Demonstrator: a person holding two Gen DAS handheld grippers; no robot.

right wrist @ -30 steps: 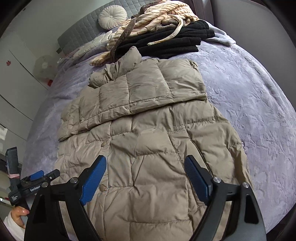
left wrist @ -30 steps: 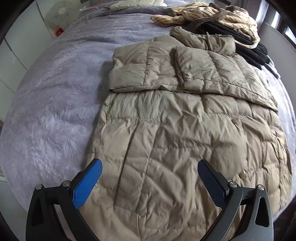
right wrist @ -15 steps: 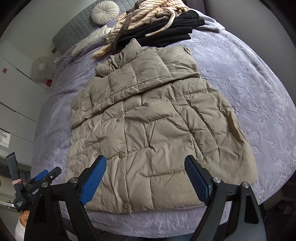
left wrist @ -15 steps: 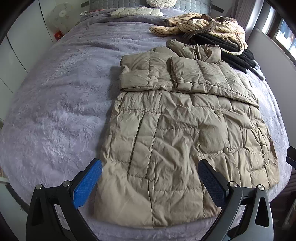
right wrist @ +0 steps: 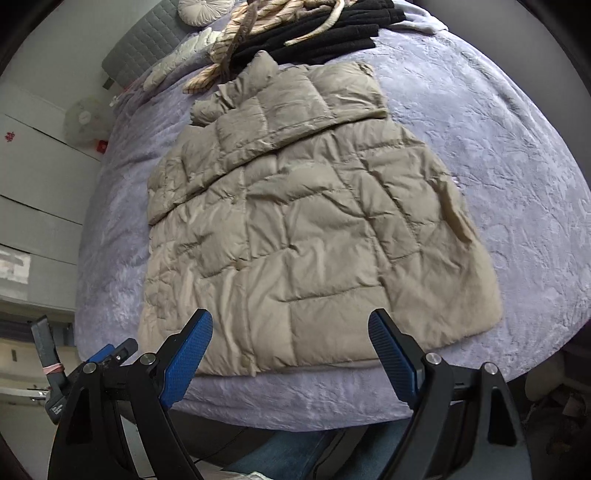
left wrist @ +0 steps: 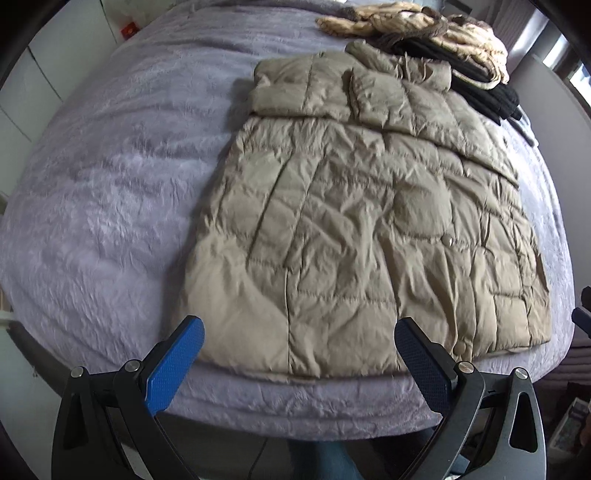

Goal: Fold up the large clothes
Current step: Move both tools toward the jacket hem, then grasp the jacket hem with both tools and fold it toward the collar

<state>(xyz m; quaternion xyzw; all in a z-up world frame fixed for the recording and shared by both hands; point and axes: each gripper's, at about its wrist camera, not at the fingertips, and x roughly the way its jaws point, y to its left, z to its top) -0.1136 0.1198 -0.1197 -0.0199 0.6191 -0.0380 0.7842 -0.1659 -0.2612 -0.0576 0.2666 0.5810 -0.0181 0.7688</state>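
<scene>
A large beige quilted down jacket (left wrist: 362,229) lies flat on the lilac bed cover (left wrist: 110,192), both sleeves folded across its chest near the collar. It also shows in the right wrist view (right wrist: 295,229). My left gripper (left wrist: 299,354) is open and empty, hovering over the jacket's hem at the bed's near edge. My right gripper (right wrist: 290,350) is open and empty above the hem too. The left gripper's body (right wrist: 74,373) shows at the lower left of the right wrist view.
A pile of black and cream striped clothes (left wrist: 443,40) lies beyond the collar; it also shows in the right wrist view (right wrist: 314,33). A grey headboard (right wrist: 147,44) and round cushion (right wrist: 205,9) stand far back. White cabinets (right wrist: 33,184) flank the bed.
Both grippers have pulled back toward the foot of the bed, then dipped closer to the hem. The jacket has not moved. Both stay open.
</scene>
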